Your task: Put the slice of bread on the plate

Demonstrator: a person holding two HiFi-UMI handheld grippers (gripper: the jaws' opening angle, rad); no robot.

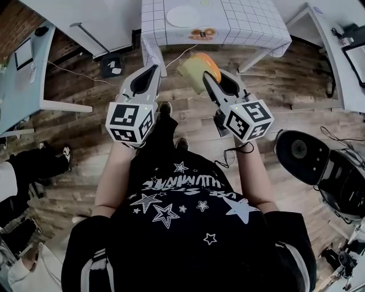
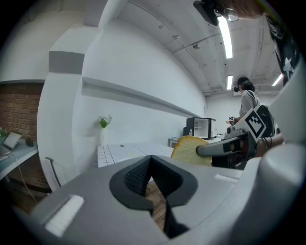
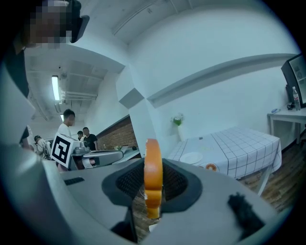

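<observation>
In the head view my right gripper (image 1: 212, 77) is shut on a slice of bread (image 1: 198, 69) with an orange-brown crust, held in the air over the wooden floor. The right gripper view shows that slice (image 3: 153, 191) edge-on and upright between the pads of the right gripper (image 3: 153, 165). A round white plate (image 1: 182, 16) lies on the checked table (image 1: 251, 25) ahead, also visible as the plate (image 3: 192, 158) in the right gripper view. To the left of the bread, my left gripper (image 1: 153, 69) is shut and holds nothing. From the left gripper (image 2: 151, 160) the bread (image 2: 189, 147) shows to the right.
Beside the plate on the tablecloth lies a small orange ring-shaped item (image 1: 202, 33). A grey desk (image 1: 23, 85) stands at the left, another white table (image 1: 336, 63) at the right, a round black device (image 1: 299, 149) on the floor. Bystanders (image 3: 71, 131) stand in the background.
</observation>
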